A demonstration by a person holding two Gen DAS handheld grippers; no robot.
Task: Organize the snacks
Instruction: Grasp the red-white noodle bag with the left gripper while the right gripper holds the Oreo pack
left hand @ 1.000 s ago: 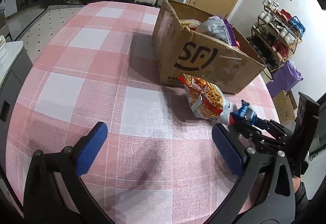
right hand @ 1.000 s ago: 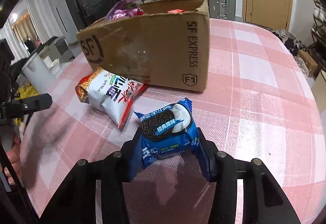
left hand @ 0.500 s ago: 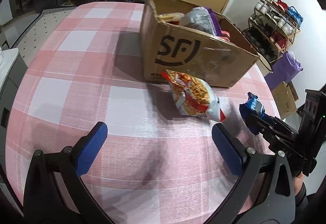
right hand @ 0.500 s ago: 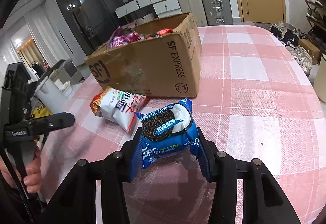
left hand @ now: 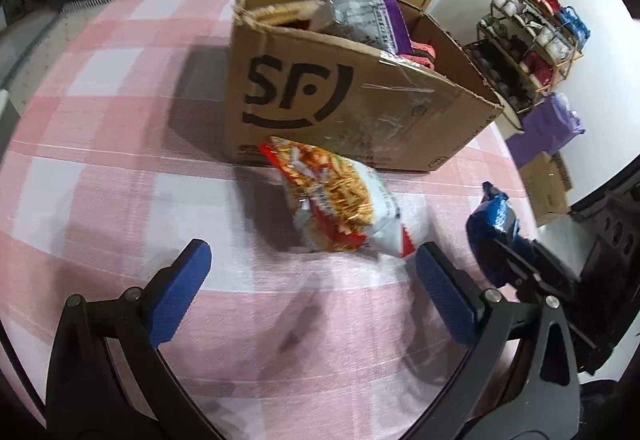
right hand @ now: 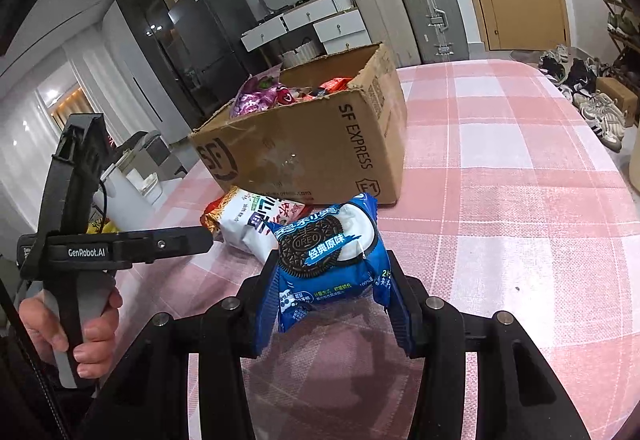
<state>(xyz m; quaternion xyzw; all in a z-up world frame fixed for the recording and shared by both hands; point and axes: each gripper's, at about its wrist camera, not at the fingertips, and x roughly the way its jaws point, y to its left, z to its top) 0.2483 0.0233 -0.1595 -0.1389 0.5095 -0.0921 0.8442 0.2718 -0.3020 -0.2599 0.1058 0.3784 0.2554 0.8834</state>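
Observation:
My right gripper [right hand: 334, 304] is shut on a blue Oreo pack [right hand: 330, 264] and holds it above the pink checked table; the pack also shows in the left wrist view [left hand: 494, 228]. A red and white snack bag [left hand: 340, 204] lies on the cloth in front of the open SF cardboard box [left hand: 340, 96], which holds several snacks. The bag [right hand: 256, 220] and box [right hand: 312, 156] show in the right wrist view too. My left gripper [left hand: 316, 292] is open and empty, low over the table just short of the bag.
The pink checked tablecloth [right hand: 500, 200] covers the table. A shoe rack [left hand: 532, 36] and a purple bag [left hand: 552, 128] stand beyond the right edge. Suitcases [right hand: 424, 16], drawers and a fridge stand behind the table.
My right gripper has lifted the Oreo pack higher. My left gripper has moved closer to the snack bag and the box.

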